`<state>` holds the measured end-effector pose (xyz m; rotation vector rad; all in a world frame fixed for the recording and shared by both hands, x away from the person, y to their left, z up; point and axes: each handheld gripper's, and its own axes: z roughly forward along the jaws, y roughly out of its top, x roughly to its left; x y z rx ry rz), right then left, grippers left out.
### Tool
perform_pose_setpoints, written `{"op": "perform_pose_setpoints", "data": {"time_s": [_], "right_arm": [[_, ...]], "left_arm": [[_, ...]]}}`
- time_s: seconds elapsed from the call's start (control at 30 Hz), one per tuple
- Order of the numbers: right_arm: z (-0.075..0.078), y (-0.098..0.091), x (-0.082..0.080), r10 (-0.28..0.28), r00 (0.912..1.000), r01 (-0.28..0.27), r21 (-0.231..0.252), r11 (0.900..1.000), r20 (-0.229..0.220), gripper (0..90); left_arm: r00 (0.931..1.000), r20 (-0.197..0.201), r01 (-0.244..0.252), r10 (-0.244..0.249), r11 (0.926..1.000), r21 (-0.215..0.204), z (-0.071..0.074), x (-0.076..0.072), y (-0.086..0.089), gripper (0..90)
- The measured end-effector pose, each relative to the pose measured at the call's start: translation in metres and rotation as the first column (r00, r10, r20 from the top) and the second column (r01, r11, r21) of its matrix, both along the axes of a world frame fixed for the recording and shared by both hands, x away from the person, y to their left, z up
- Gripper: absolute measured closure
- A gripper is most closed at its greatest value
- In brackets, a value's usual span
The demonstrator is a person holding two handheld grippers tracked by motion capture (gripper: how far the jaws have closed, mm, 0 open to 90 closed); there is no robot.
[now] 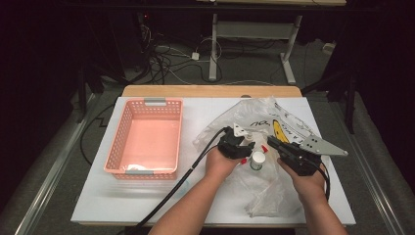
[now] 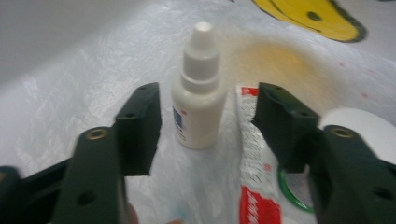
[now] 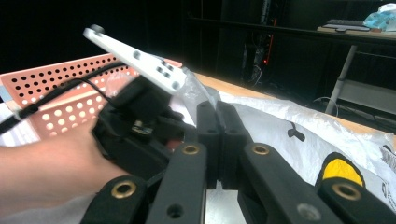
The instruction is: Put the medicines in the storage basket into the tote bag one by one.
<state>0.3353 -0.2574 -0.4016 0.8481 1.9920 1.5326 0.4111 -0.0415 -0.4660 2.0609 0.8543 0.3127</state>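
Observation:
A small white dropper bottle stands upright on a clear plastic bag at the table's middle right. My left gripper is open, one jaw on each side of the bottle, neither pad touching it. Beside the bottle lie a red-and-white tube and a white-lidded jar with a green ring. From above, the left gripper sits over the bag next to the jar. My right gripper is shut, jaws pressed together, hovering by the bag; in the high view the right gripper points left toward the other.
A pink perforated basket stands on the left of the white tabletop, with something small and white in its near end. The bag carries a yellow print. Black cables trail from both grippers toward the near edge.

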Motion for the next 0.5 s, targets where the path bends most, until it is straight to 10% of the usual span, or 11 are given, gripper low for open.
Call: {"op": "perform_pose_setpoints", "data": {"time_s": [0.5], "right_arm": [[0.000,-0.001,-0.003,0.001,1.0000,-0.001,-0.019,0.9998,-0.002,90.0]], "left_arm": [[0.9964,-0.017,0.083,-0.083,0.9965,0.009,-0.010,-0.081,0.070,33.8]]}}
